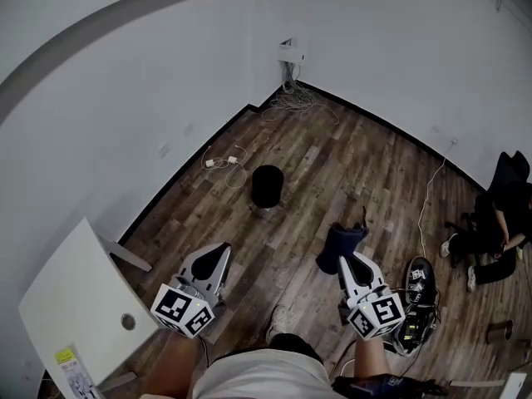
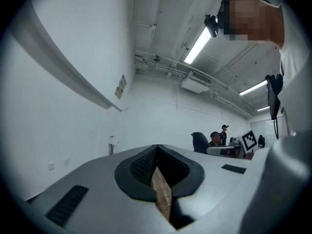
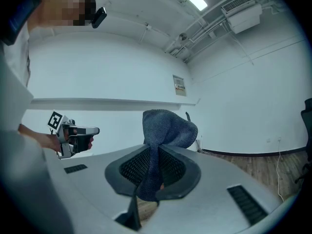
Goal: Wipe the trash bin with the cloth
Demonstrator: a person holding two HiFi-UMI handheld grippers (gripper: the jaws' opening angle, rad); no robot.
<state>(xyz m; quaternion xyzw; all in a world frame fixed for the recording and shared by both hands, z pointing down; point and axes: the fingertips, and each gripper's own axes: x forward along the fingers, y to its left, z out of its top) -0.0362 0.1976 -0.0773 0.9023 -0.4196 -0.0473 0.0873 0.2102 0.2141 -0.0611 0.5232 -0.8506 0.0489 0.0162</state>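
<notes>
A small black trash bin (image 1: 267,186) stands upright on the wood floor, well ahead of both grippers. My right gripper (image 1: 352,263) is shut on a dark blue cloth (image 1: 340,245), which sticks out past the jaws in a bunched fold. In the right gripper view the cloth (image 3: 163,133) rises between the closed jaws of the right gripper (image 3: 157,172). My left gripper (image 1: 218,256) is held to the left, its jaws shut with nothing in them. In the left gripper view the left gripper (image 2: 158,172) shows only a thin gap with floor behind.
A white table (image 1: 75,306) sits at the lower left. Cables (image 1: 223,163) lie by the left wall and a tangle (image 1: 293,100) fills the far corner. A seated person (image 1: 495,223) is at the right. Gear (image 1: 416,302) lies on the floor near my right gripper.
</notes>
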